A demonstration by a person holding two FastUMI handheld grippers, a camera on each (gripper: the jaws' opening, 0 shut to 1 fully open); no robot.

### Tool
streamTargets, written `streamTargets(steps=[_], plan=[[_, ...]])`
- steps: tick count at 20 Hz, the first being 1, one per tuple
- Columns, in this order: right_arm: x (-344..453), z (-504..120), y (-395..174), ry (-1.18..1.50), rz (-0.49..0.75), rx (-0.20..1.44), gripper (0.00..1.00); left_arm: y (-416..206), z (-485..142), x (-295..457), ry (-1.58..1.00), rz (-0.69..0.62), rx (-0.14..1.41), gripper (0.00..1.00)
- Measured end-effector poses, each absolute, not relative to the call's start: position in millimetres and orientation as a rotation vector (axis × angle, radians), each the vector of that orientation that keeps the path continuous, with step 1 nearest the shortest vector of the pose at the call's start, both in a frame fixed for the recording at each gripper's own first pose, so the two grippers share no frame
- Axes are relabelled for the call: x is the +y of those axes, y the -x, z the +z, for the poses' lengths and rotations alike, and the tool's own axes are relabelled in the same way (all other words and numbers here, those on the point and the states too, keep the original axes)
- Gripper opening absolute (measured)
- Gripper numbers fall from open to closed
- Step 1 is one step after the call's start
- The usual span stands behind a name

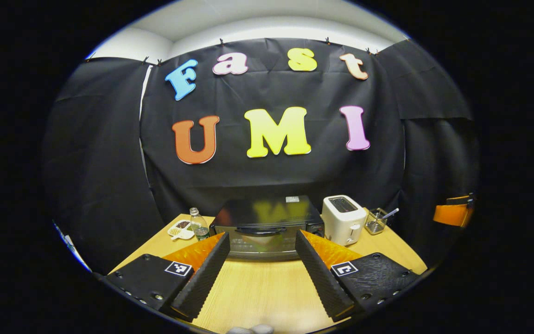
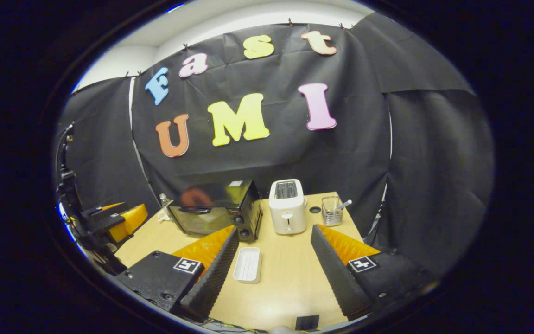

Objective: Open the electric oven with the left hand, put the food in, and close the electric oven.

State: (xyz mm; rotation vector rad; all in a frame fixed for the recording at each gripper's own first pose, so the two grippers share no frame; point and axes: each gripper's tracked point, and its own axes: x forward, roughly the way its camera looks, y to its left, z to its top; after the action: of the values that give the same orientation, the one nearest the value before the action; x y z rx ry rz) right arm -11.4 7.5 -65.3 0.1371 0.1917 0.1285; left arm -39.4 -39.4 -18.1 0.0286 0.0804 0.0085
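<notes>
Straight ahead in the left gripper view, the left tongs (image 1: 260, 248) hang spread wide with nothing between them, over the wooden counter (image 1: 267, 287). Between their tips sits the black electric oven (image 1: 267, 225), its door closed. A plastic bottle (image 1: 198, 224) and a small divided dish (image 1: 180, 229) stand to its left, a white toaster (image 1: 344, 219) and a wire holder (image 1: 375, 221) to its right.

Over in the right gripper view, the right tongs (image 2: 274, 243) also gape, holding nothing. A white rectangular tray (image 2: 248, 264) lies on the counter just beside the left finger. The oven (image 2: 218, 208), toaster (image 2: 288, 206) and wire holder (image 2: 332, 209) line the far edge, and the other gripper (image 2: 118, 220) hovers at far left.
</notes>
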Motion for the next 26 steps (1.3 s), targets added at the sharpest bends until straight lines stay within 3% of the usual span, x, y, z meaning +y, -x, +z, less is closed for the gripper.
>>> streamTargets(steps=[1,2,3,4,5,6,7,8,11,12,13,14,16,17,18,23,24,25,26], plan=[[9,-56,16,-0.138,0.123,0.171,1.00,50,-5,-43,-0.031,-0.010,0.058,0.96],[9,-47,22,-0.131,0.109,0.148,0.89,58,7,-43,-0.035,-0.024,0.029,0.96],[10,-37,28,-0.118,0.091,0.123,0.89,66,18,-42,-0.039,-0.039,0.006,0.95],[11,-29,36,-0.103,0.074,0.099,1.00,78,28,-39,-0.047,-0.049,-0.017,0.95],[15,-18,44,-0.091,0.064,0.067,1.00,87,34,-35,-0.052,-0.056,-0.032,0.89],[18,-9,52,-0.070,0.051,0.036,1.00,95,43,-31,-0.052,-0.064,-0.057,0.95],[21,-5,58,-0.046,0.034,0.025,0.89,103,51,-29,-0.052,-0.064,-0.077,0.95],[26,1,66,-0.032,0.030,0.006,1.00,110,55,-21,-0.046,-0.062,-0.088,0.95],[39,19,85,-0.022,0.029,-0.039,1.00,127,65,-6,-0.005,-0.055,-0.103,0.95],[43,28,90,-0.023,0.038,-0.059,0.90,131,68,-1,0.011,-0.050,-0.107,0.95],[47,38,96,-0.024,0.048,-0.084,1.00,135,73,4,0.025,-0.039,-0.115,0.95],[49,48,101,-0.020,0.053,-0.116,0.90,140,78,9,0.029,-0.025,-0.123,0.95],[49,58,107,0.009,0.051,-0.147,0.89,149,87,14,0.029,-0.009,-0.143,0.95],[51,64,110,0.018,0.056,-0.161,0.90,151,91,11,0.035,-0.017,-0.155,0.95],[51,68,111,0.017,0.056,-0.166,1.00,153,96,9,0.040,-0.025,-0.172,0.95],[45,65,116,-0.004,0.044,-0.144,1.00,161,101,11,0.064,-0.035,-0.172,0.94],[43,64,116,-0.007,0.040,-0.139,0.90,161,101,13,0.062,-0.032,-0.170,0.94],[43,62,117,-0.015,0.038,-0.134,0.90,161,102,15,0.061,-0.029,-0.177,0.94],[42,64,117,-0.028,0.038,-0.136,1.00,161,103,16,0.057,-0.029,-0.179,1.00]])
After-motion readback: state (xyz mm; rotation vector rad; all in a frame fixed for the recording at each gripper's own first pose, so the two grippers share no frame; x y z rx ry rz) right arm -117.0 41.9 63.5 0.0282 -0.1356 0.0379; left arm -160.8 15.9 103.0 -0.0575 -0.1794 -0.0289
